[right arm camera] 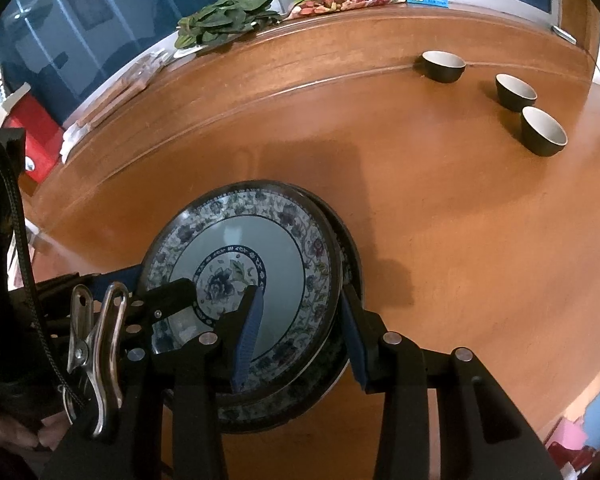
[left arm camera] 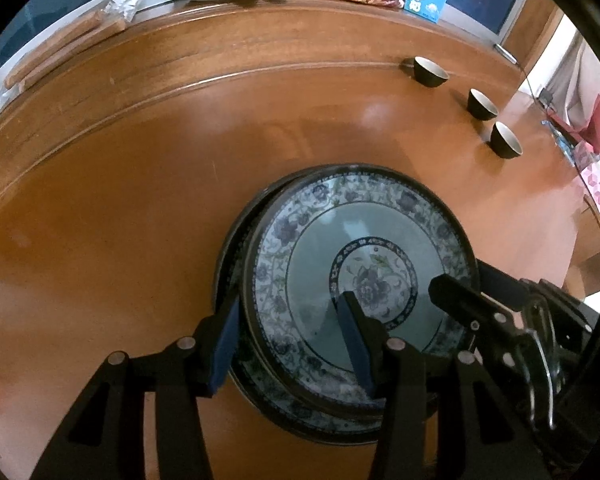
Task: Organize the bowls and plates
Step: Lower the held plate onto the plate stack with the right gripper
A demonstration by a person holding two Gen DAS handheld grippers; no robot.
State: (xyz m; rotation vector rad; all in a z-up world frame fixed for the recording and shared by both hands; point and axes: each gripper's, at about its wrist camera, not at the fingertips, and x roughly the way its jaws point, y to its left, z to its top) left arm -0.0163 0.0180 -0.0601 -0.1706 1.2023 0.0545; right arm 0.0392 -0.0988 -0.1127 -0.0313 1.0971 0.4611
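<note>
We judged the step to be seating the top plate (left arm camera: 364,264) squarely on the plate below (left arm camera: 236,248), and the way to do it well was to keep both sides level, nudge it until the rims lined up, and only then let go, because the upper one sat visibly off-centre on the lower. Our left gripper (left arm camera: 290,344) straddled the near-left rim, one blue pad outside the edge and one over the plate face; whether the pads actually pressed, we could not tell. Our right gripper (right arm camera: 300,340) bracketed the opposite rim the same way, grip equally unclear. The stack lay on the brown table (left arm camera: 140,208), right under both grippers, with three dark bowls (right arm camera: 540,130) well apart at the far right.
</note>
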